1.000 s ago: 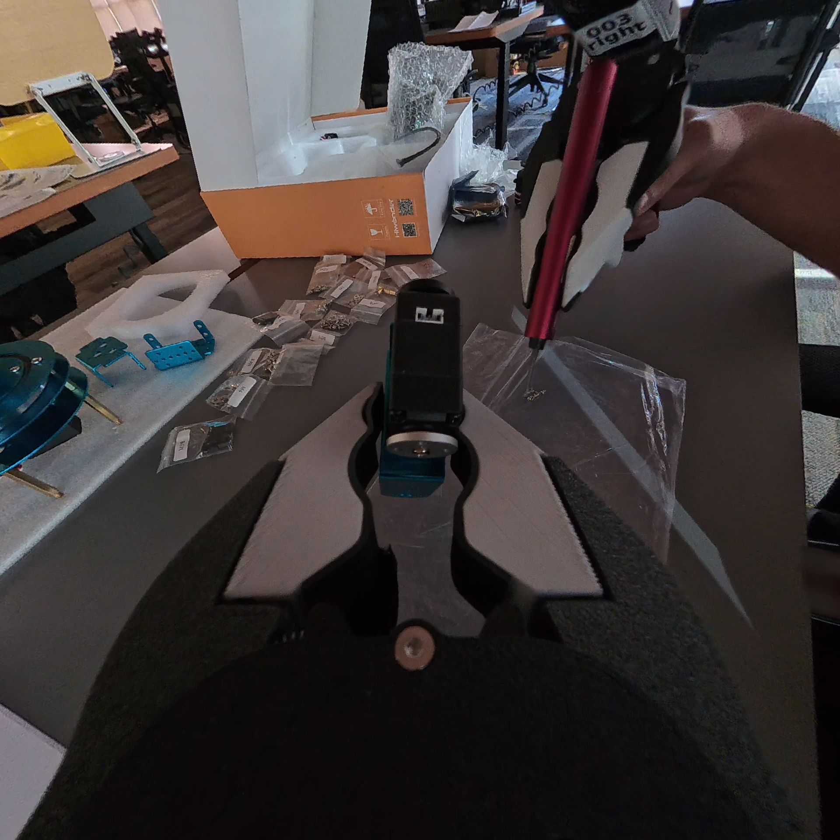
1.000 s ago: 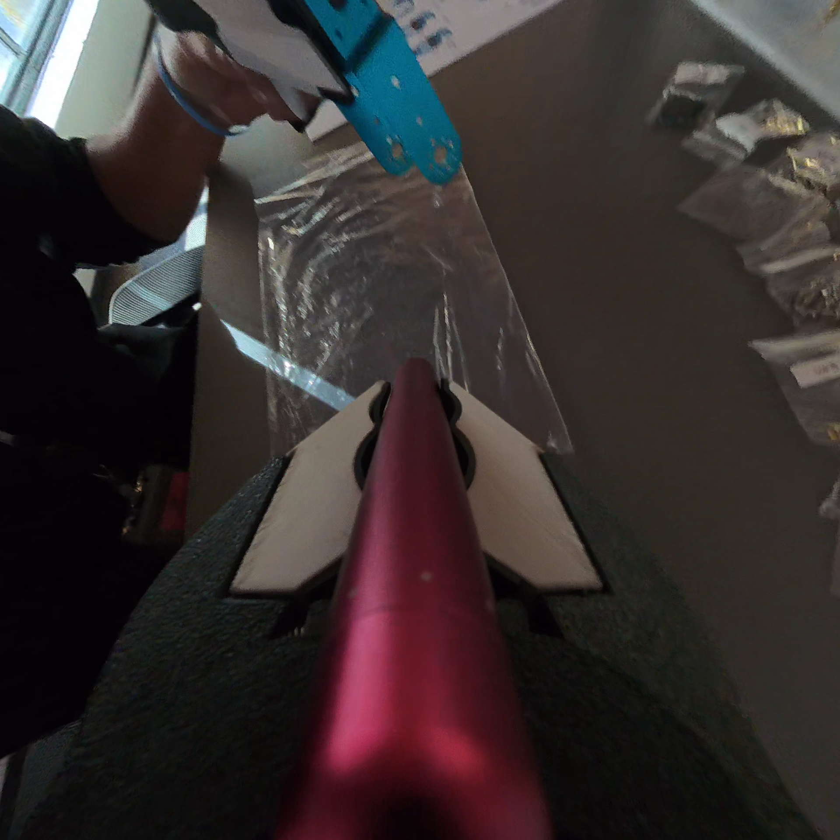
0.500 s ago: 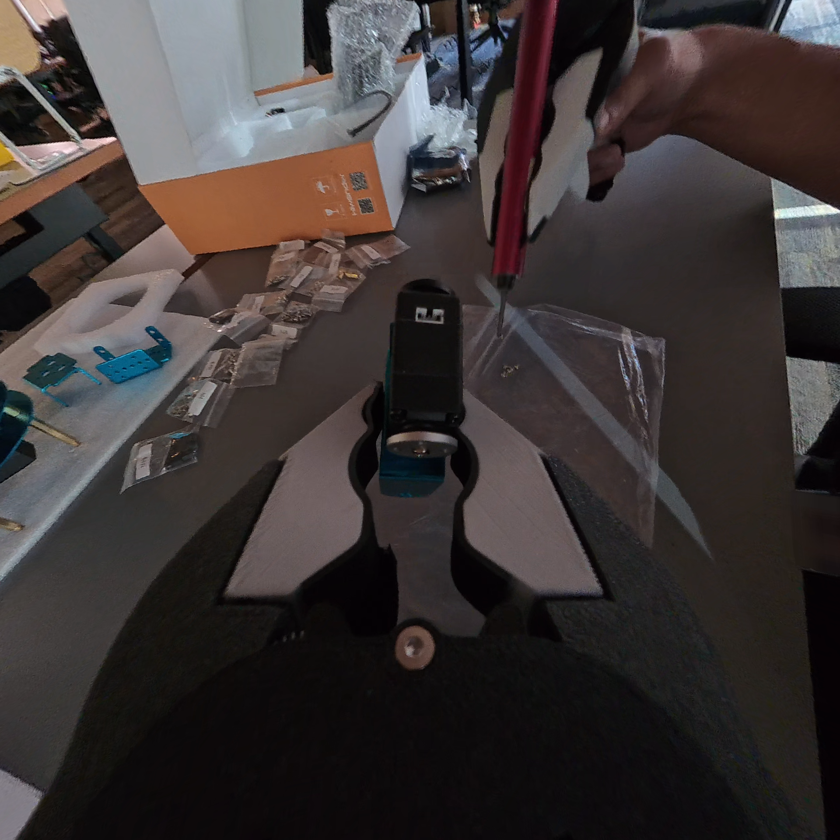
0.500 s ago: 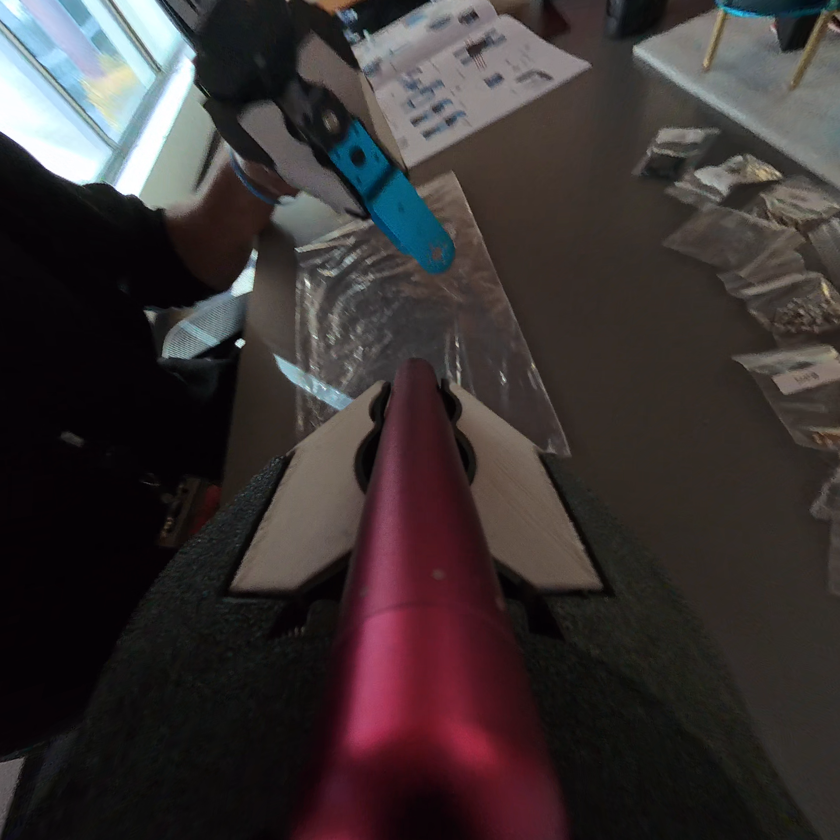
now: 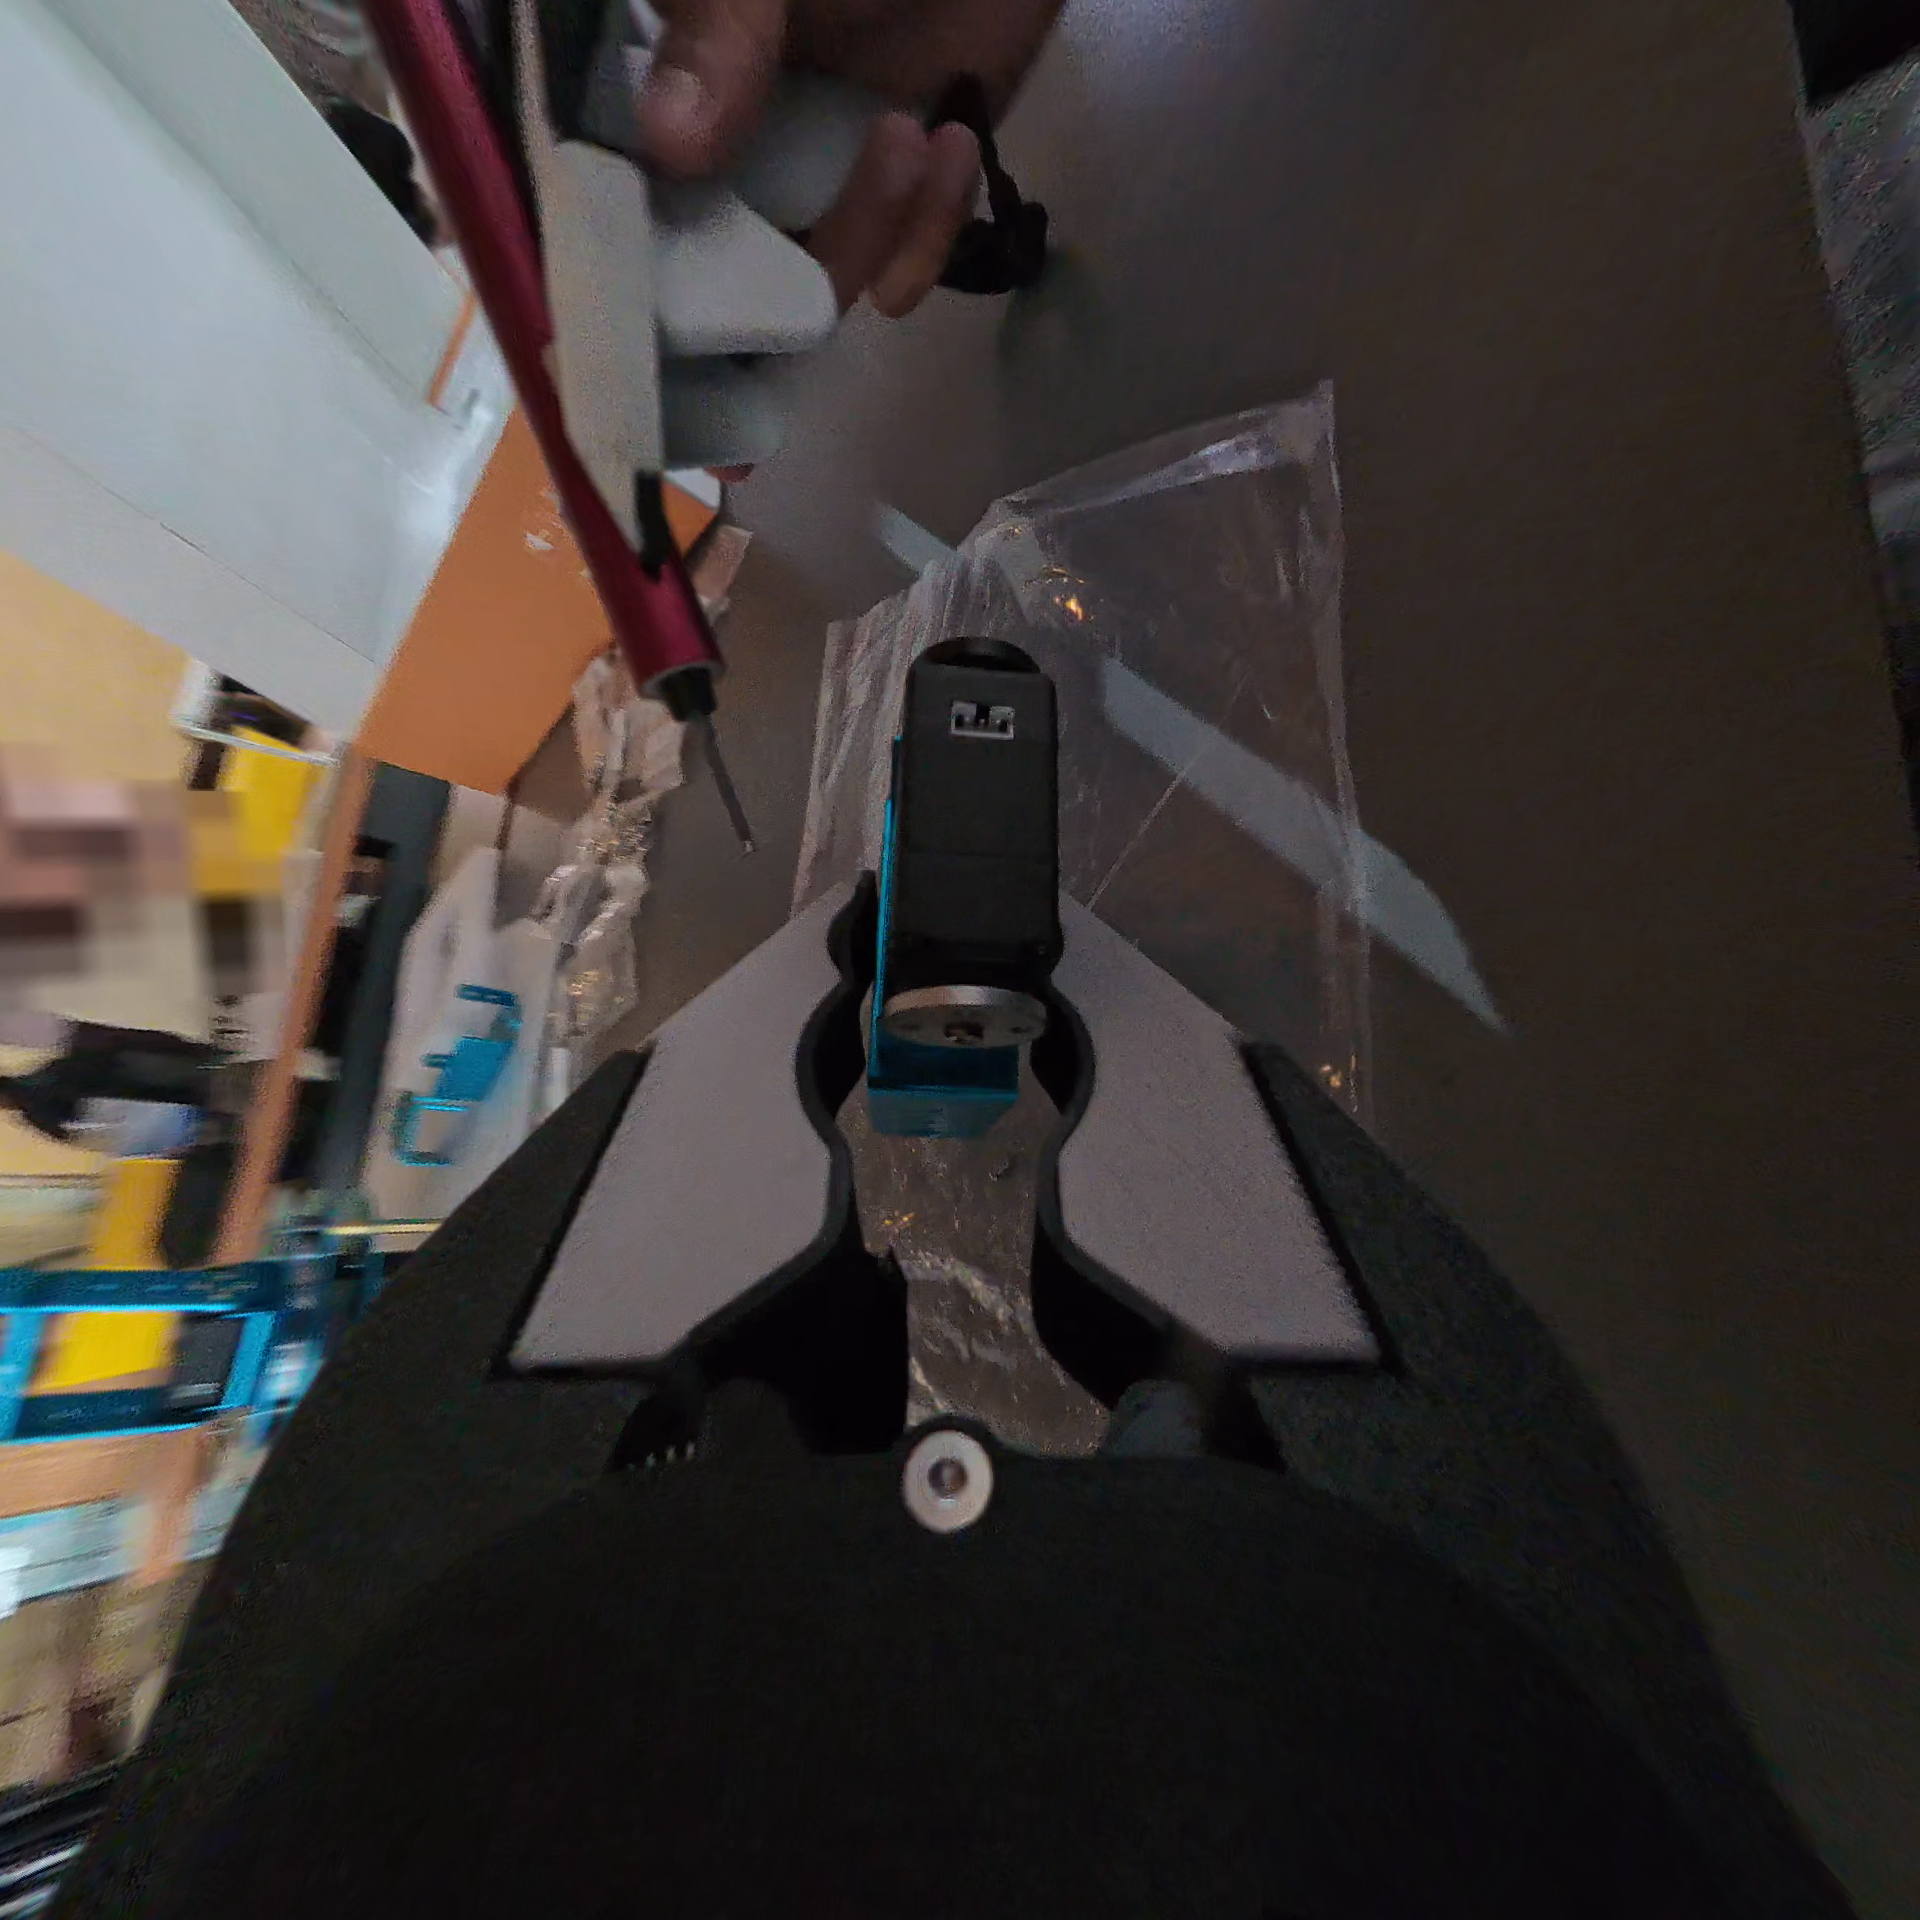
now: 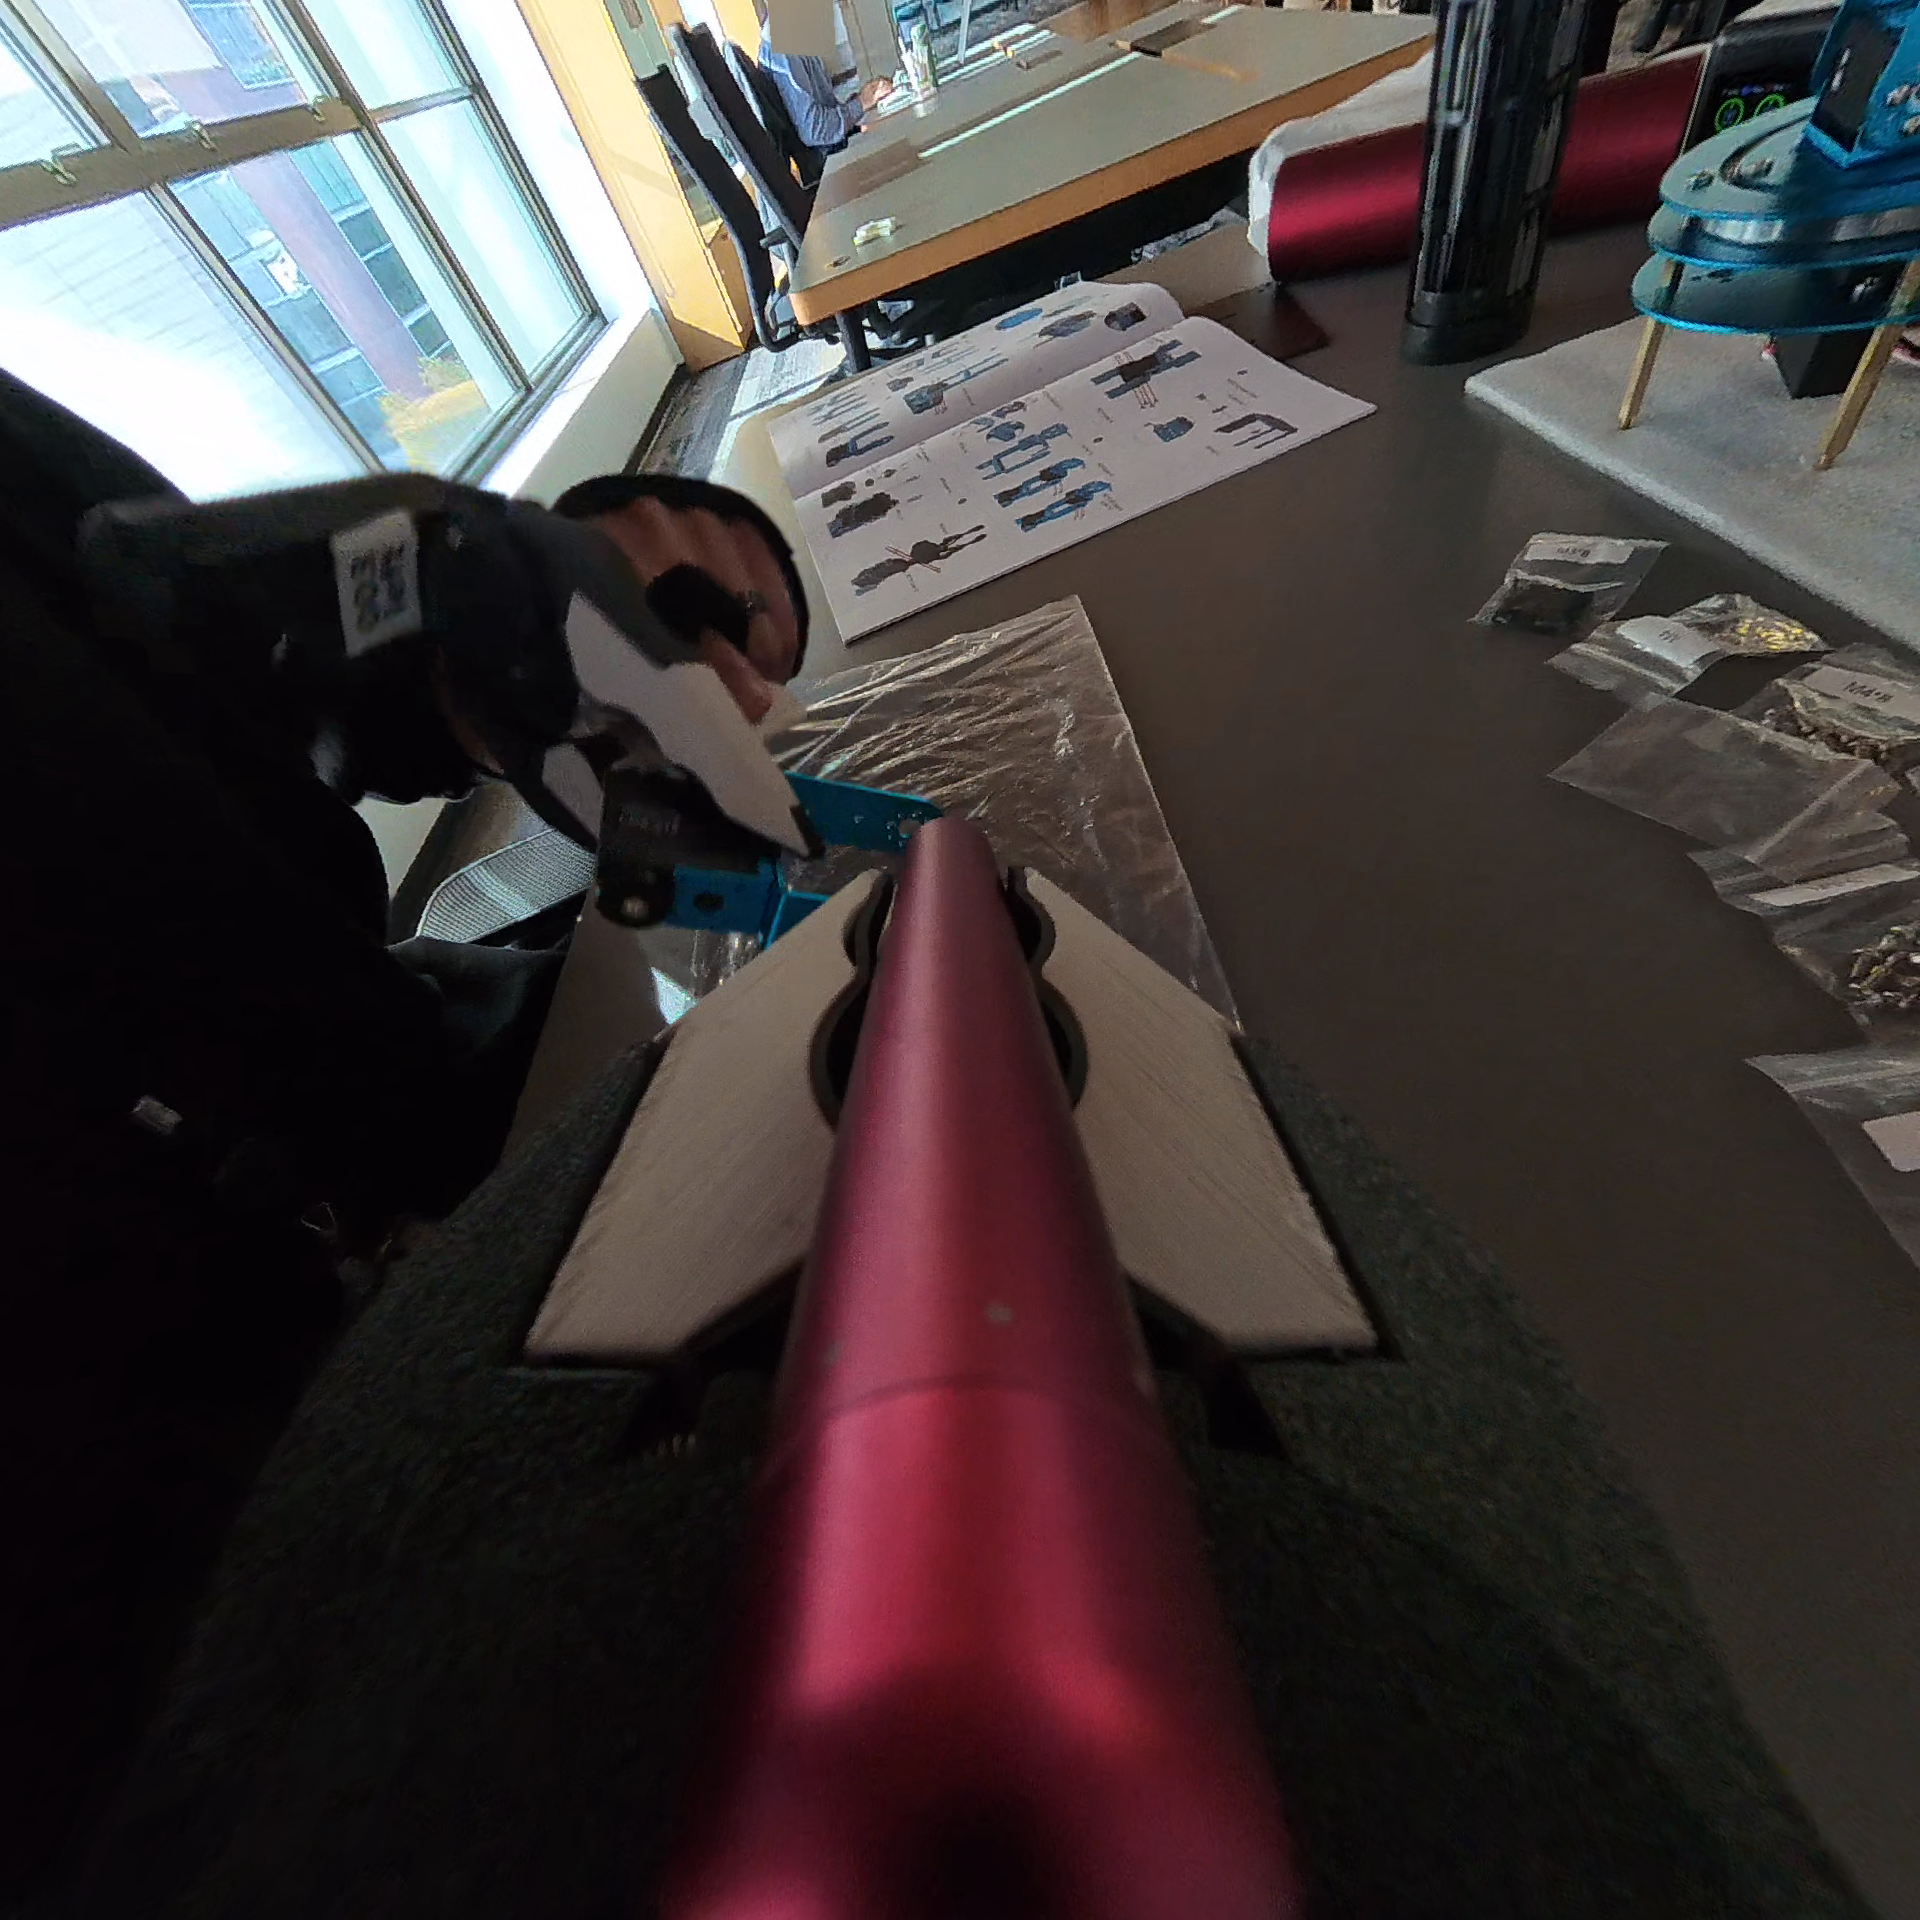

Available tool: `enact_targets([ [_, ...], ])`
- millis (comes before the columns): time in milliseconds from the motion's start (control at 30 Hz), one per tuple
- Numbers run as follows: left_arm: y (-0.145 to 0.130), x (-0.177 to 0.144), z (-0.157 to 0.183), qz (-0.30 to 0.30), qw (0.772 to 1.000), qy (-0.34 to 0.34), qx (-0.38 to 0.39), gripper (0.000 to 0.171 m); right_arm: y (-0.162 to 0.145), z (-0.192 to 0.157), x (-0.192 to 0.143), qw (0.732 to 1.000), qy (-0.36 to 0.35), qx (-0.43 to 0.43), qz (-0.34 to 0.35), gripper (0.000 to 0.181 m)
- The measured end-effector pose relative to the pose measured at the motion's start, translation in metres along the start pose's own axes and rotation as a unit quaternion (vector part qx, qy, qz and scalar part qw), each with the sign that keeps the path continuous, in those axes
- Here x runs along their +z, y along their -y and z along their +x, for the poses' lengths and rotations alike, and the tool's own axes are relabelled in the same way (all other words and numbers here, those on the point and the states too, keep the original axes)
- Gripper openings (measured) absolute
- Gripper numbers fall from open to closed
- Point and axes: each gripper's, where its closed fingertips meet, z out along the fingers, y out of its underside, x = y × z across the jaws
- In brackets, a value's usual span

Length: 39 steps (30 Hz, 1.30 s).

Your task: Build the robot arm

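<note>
Since half a second ago I see both grippers swing together: the red screwdriver [image 5: 540, 353] now crosses the upper left of the left wrist view, bit tip just left of the black servo [image 5: 971, 821], not touching. Background there is motion-blurred.

Left gripper [image 5: 961, 997] is pinching the servo with its blue bracket [image 6: 727, 883] at frame centre, over the clear plastic bag [image 5: 1195, 665] on the grey table [image 5: 1558, 416].

Right gripper [image 6: 951, 935] is clamped on the screwdriver barrel, which runs up the middle of the right wrist view; bracket sits just left of its tip.

Writing: a sticker on the left gripper, labelled small bags [image 6: 1725, 727] at right, and an open manual [image 6: 1049, 447] upper centre.
</note>
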Motion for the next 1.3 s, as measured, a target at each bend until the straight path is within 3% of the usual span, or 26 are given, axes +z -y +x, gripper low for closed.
enact_targets([
  [100,0.007,0.005,0.012,-0.022,0.996,0.044,0.069,0.026,0.004,-0.007,-0.007,1.0,-0.001,-0.005,0.015,0.022],
  [267,0.0,0.011,0.011,-0.074,0.983,0.059,0.156,0.026,0.005,-0.016,-0.013,1.0,-0.007,-0.024,0.015,0.022],
  [433,-0.011,0.017,0.015,-0.131,0.943,0.045,0.301,0.028,0.006,-0.025,-0.014,0.999,-0.001,-0.035,0.017,0.022],
  [667,-0.019,0.012,0.014,-0.18,0.863,0.016,0.472,0.031,0.013,-0.035,-0.019,0.998,0.01,-0.044,0.032,0.022],
  [767,-0.024,0.008,0.013,-0.188,0.842,0.008,0.505,0.034,0.016,-0.037,-0.021,0.998,0.013,-0.045,0.04,0.022],
  [1000,-0.037,-0.003,-0.003,-0.23,0.819,0.015,0.525,0.053,0.013,-0.034,-0.022,0.999,0.01,-0.033,0.037,0.022],
  [1100,-0.046,-0.013,-0.01,-0.24,0.825,0.016,0.512,0.054,0.013,-0.035,-0.022,0.999,0.021,-0.024,0.041,0.022],
  [1167,-0.052,-0.023,-0.012,-0.245,0.845,0.007,0.474,0.054,0.013,-0.038,-0.021,0.998,0.032,-0.016,0.044,0.022],
  [1233,-0.051,-0.032,-0.012,-0.225,0.884,-0.001,0.41,0.054,0.015,-0.041,-0.019,0.997,0.05,-0.003,0.053,0.022],
  [1300,-0.037,-0.037,-0.019,-0.177,0.943,0.005,0.28,0.05,0.021,-0.048,-0.016,0.994,0.08,0.013,0.069,0.021],
])
